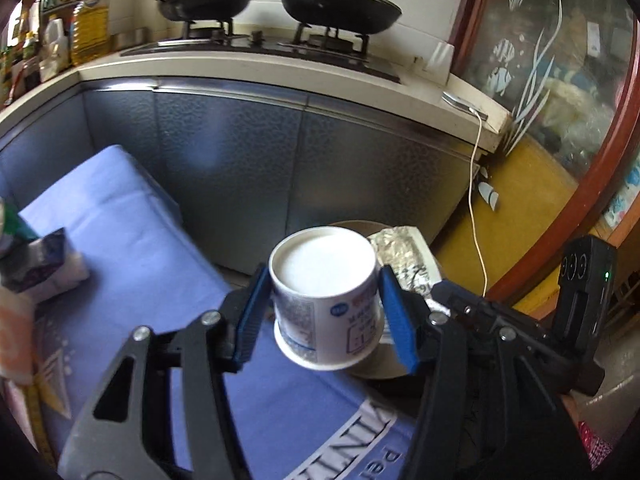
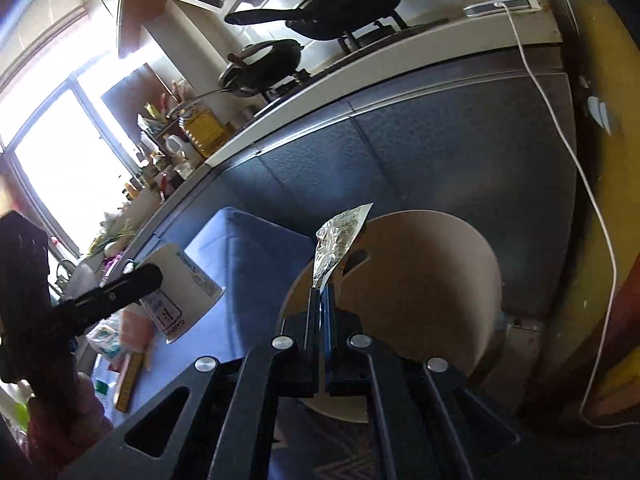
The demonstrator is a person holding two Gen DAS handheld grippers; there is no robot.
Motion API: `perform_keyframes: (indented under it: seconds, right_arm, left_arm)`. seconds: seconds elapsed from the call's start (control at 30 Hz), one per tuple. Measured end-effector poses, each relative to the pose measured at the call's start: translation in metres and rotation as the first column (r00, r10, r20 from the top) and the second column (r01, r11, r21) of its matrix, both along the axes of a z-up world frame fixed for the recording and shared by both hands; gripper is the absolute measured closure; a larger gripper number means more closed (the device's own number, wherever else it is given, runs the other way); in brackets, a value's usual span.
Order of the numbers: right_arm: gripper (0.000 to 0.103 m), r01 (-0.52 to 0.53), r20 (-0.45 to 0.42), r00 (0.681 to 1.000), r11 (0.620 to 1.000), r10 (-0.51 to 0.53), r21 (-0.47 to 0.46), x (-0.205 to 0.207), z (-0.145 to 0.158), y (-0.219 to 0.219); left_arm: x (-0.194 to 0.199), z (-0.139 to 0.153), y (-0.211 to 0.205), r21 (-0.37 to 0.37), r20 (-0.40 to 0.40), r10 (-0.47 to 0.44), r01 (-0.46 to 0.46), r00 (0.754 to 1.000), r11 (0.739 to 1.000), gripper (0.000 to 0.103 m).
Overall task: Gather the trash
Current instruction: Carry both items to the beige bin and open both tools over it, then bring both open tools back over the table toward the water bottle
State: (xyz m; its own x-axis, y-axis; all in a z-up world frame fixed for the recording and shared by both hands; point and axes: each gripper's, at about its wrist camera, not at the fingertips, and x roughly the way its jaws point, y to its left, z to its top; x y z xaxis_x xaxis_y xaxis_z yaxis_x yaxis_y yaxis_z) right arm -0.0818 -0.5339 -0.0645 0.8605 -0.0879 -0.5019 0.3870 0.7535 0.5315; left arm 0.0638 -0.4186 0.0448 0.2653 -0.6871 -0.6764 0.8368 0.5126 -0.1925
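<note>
Both loaded: left gripper (image 1: 326, 300) clamps white paper cup (image 1: 326, 280), right gripper (image 2: 323, 292) pinches crinkled silver foil wrapper (image 2: 338, 240). Round tan bin lid (image 2: 420, 280) sits directly under the wrapper; right is nearer.

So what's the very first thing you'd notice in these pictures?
The white paper cup, squeezed upside down between the left gripper's blue fingers above the blue tablecloth. Next, the shiny foil wrapper pinched in the right gripper over a round tan bin lid. Behind, two black pans sit on the stove.
</note>
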Motion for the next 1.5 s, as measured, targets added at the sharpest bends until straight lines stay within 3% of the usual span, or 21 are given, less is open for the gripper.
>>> perform_keyframes:
  seconds: [0.1,0.2,0.27,0.3,0.5,0.63,0.67,0.7,0.77,0.83,1.03,1.17,1.23,1.4,1.5]
  right_arm:
    - [0.102,0.002,-0.061,0.998,1.000,-0.002,-0.001,0.007,-0.018,0.000]
    - [0.102,-0.005,-0.069,0.998,1.000,0.007,0.027,0.008,-0.029,-0.002]
    - [0.102,0.010,-0.053,0.999,0.998,-0.007,0.055,0.004,-0.036,-0.007]
    - [0.102,0.021,-0.043,0.999,0.998,-0.018,0.066,0.001,-0.036,-0.008]
    - [0.101,0.053,0.005,0.999,0.994,-0.054,0.100,-0.009,-0.028,-0.007]
    - [0.095,0.018,0.058,0.998,0.990,-0.027,0.138,0.001,-0.011,0.003]
    - [0.084,0.016,0.059,0.998,0.991,-0.024,0.135,0.006,-0.005,0.006]
    - [0.061,0.011,0.069,0.997,0.993,-0.019,0.122,0.007,0.001,0.012]
    - [0.025,0.012,0.103,0.994,0.996,-0.021,0.091,0.008,0.019,0.026]
    - [0.020,-0.013,0.136,0.991,0.999,0.007,0.043,0.012,0.036,0.044]
    - [0.018,-0.206,0.121,0.971,0.979,0.206,-0.016,0.050,0.065,0.108]
    - [0.018,-0.325,0.065,0.944,0.946,0.325,-0.007,0.080,0.064,0.158]
    - [0.020,-0.380,0.029,0.925,0.925,0.380,-0.006,0.092,0.061,0.187]
    - [0.041,-0.515,-0.051,0.856,0.857,0.515,0.006,0.122,0.052,0.256]
    - [0.050,-0.591,-0.083,0.806,0.805,0.587,-0.046,0.138,0.059,0.292]
  left_arm:
    - [-0.001,-0.022,-0.032,0.049,-0.030,-0.009,0.010,1.000,0.999,0.049]
    - [0.002,-0.044,-0.051,0.110,-0.086,-0.006,0.015,0.996,0.994,0.049]
    - [0.004,-0.055,-0.058,0.163,-0.117,0.005,0.015,0.993,0.986,0.036]
    - [0.004,-0.058,-0.057,0.173,-0.117,0.018,0.002,0.993,0.985,0.035]
    - [0.010,-0.052,-0.027,0.145,-0.123,0.089,-0.071,0.988,0.987,0.035]
    - [0.003,-0.031,0.025,0.099,-0.054,0.125,-0.119,0.991,0.988,0.035]
    - [0.001,-0.027,0.039,0.087,-0.039,0.137,-0.133,0.990,0.987,0.035]
    - [0.000,-0.024,0.057,0.077,-0.024,0.152,-0.150,0.988,0.986,0.035]
    - [-0.003,-0.018,0.090,0.067,0.004,0.191,-0.191,0.982,0.979,0.030]
    - [-0.006,-0.013,0.121,0.056,0.032,0.240,-0.241,0.970,0.969,0.029]
    - [-0.016,-0.012,0.237,0.061,0.092,0.414,-0.420,0.905,0.905,0.029]
    - [-0.018,-0.021,0.315,0.087,0.086,0.530,-0.536,0.844,0.840,0.029]
    - [-0.019,-0.025,0.355,0.094,0.076,0.595,-0.600,0.800,0.795,0.029]
    - [-0.014,-0.030,0.429,0.091,0.066,0.723,-0.726,0.688,0.682,0.029]
    - [-0.005,-0.027,0.452,0.063,0.051,0.758,-0.759,0.650,0.648,0.029]
